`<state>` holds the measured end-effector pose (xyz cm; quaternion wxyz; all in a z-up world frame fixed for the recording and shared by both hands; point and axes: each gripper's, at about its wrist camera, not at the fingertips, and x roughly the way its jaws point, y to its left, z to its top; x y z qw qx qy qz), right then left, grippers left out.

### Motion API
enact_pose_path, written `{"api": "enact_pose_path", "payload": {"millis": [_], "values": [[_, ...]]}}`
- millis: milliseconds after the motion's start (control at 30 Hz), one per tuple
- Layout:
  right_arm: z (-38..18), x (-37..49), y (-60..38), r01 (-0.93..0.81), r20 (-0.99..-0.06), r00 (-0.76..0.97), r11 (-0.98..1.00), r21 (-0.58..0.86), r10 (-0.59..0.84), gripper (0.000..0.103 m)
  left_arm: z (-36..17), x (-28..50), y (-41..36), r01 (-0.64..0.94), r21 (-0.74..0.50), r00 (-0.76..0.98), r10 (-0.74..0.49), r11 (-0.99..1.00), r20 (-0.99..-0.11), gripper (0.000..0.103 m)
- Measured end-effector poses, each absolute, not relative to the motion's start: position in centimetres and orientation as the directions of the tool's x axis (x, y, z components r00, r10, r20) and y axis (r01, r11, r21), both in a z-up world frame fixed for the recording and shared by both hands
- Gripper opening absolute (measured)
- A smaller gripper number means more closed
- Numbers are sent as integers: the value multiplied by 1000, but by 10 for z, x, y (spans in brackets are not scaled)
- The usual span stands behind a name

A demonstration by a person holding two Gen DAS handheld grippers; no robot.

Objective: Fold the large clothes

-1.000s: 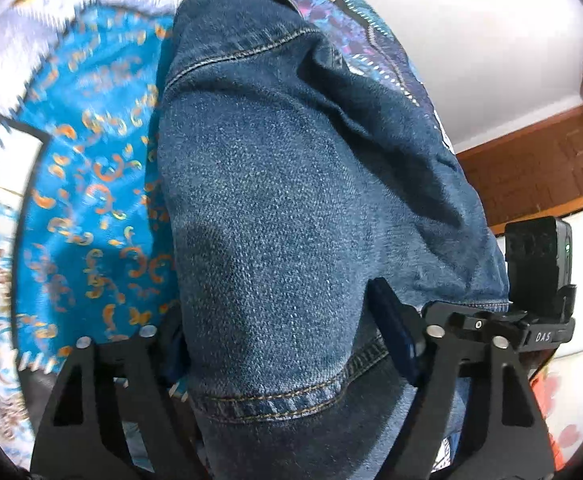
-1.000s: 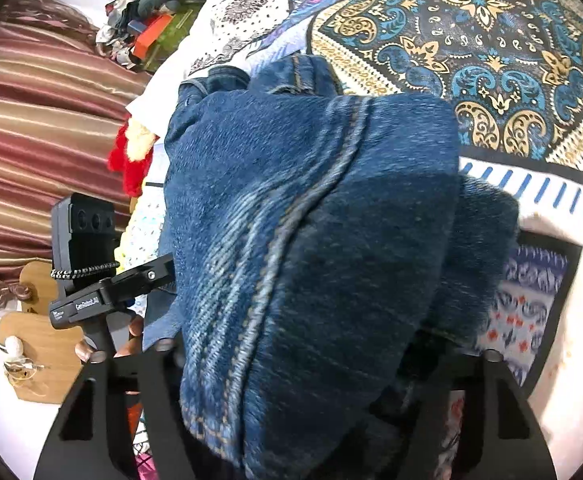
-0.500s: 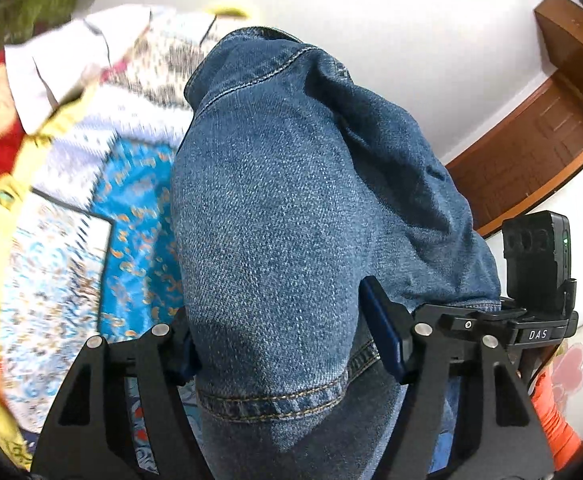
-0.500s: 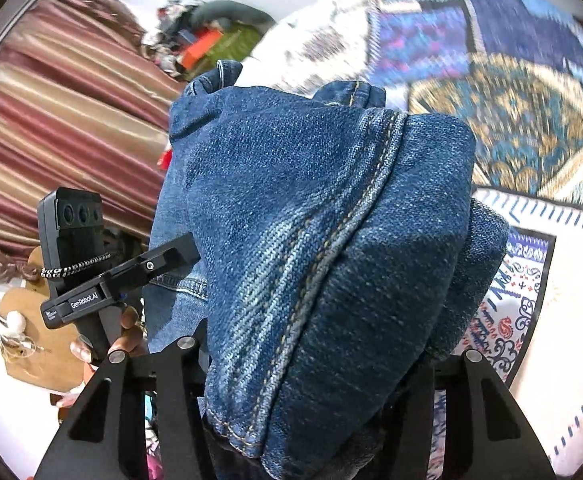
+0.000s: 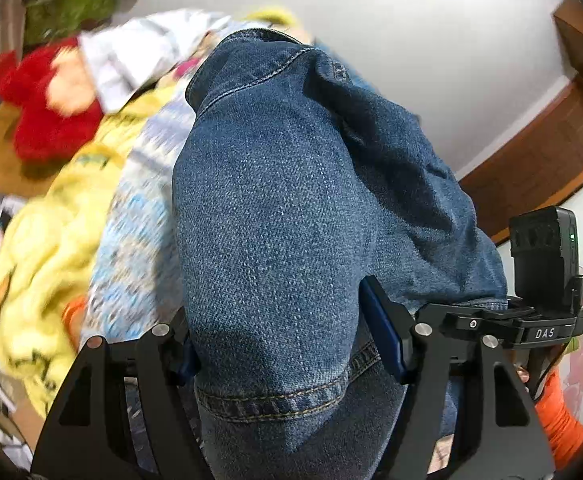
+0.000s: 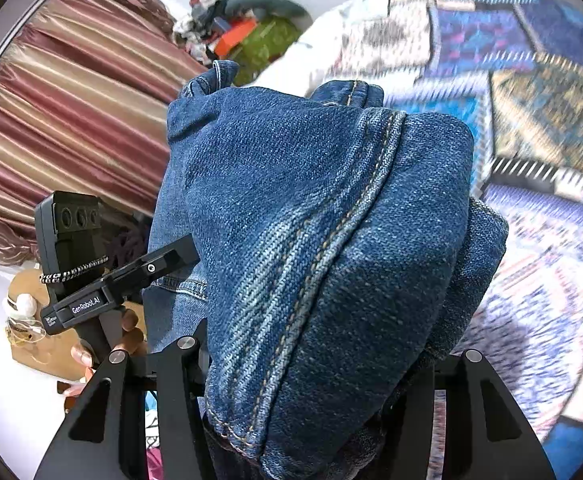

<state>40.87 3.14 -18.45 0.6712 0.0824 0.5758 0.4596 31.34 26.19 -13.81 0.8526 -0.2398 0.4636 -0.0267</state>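
We count one bundle of blue denim jeans [image 5: 275, 216], grasped by two black grippers: left gripper [image 5: 291, 348] and right gripper [image 6: 315, 368] both clenched on it.

Each wrist camera looks forward and down along its own fingers, very near the jeans [image 5: 275, 220] [image 6: 311, 240], which fill both views.

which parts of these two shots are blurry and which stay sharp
Left wrist view: the jeans are sharp, while the yellow fabric and red plush toy smear with motion. Right wrist view: denim crisp, patterned bedspread streaked; both bend at the fisheye rim.
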Motion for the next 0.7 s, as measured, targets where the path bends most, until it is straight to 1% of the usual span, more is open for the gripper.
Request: {"api": "enact_pose_path", "payload": {"millis": [167,300,333,433,500,567,700], "values": [[-244,404,58,-459,-735,-188,603,652,652,51,-198,299,278,-265,-443,495,-273,857,-825,69],[-286,405,75,-461,-791,-225,653,601,569,52,-248,297,284,-322,-420,426,-267,849,-865,70],[-291,406,77,-467,-800,-227,658,590,556,52,-253,294,280,-325,-401,414,-253,857,-875,72],[-292,410,79,-492,-810,-220,655,574,544,55,-252,284,274,-302,-372,456,-209,878,-865,74],[-285,409,73,-530,-824,-205,648,548,529,61,-247,276,269,-295,-325,462,-164,899,-872,75],[-275,405,62,-567,-837,-172,643,515,519,64,-238,265,260,-269,-260,464,-112,927,-879,75],[-257,409,40,-612,-843,-116,630,477,526,67,-222,258,247,-210,-72,465,35,975,-885,75]]}}
